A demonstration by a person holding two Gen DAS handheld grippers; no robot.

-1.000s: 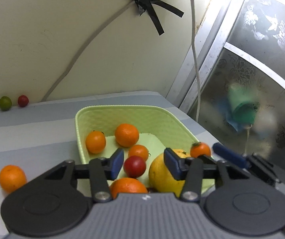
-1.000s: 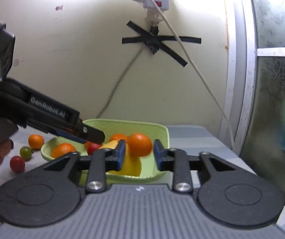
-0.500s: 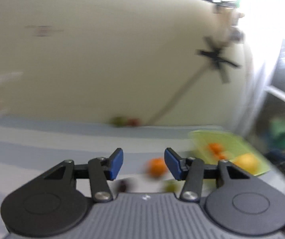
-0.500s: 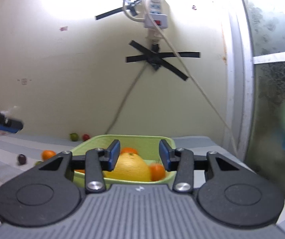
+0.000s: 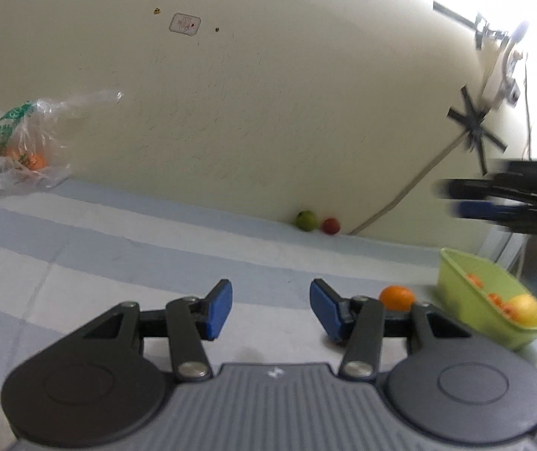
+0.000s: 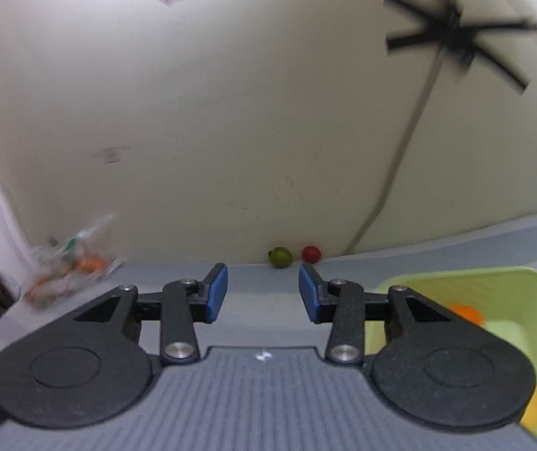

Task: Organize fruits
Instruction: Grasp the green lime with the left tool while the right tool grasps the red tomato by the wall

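My left gripper (image 5: 270, 310) is open and empty above the striped tablecloth. A loose orange (image 5: 397, 297) lies just right of its right finger. The green basket (image 5: 456, 282) with oranges and a yellow fruit (image 5: 527, 310) stands at the right. A green fruit (image 5: 306, 220) and a red fruit (image 5: 331, 226) lie by the wall. My right gripper (image 6: 263, 293) is open and empty, pointing toward the green fruit (image 6: 281, 256) and red fruit (image 6: 311, 253); the basket (image 6: 456, 282) is at its lower right. The right gripper also shows blurred in the left wrist view (image 5: 467, 199).
A clear plastic bag of fruit (image 5: 9, 150) lies at the far left by the wall; it also shows in the right wrist view (image 6: 69, 274). A cable (image 5: 411, 188) runs down the wall to the table, fixed with black tape (image 6: 456, 34).
The right gripper dropped its orange into the basket and opened. Both grippers swung left away from the basket. The left now faces the open tablecloth.
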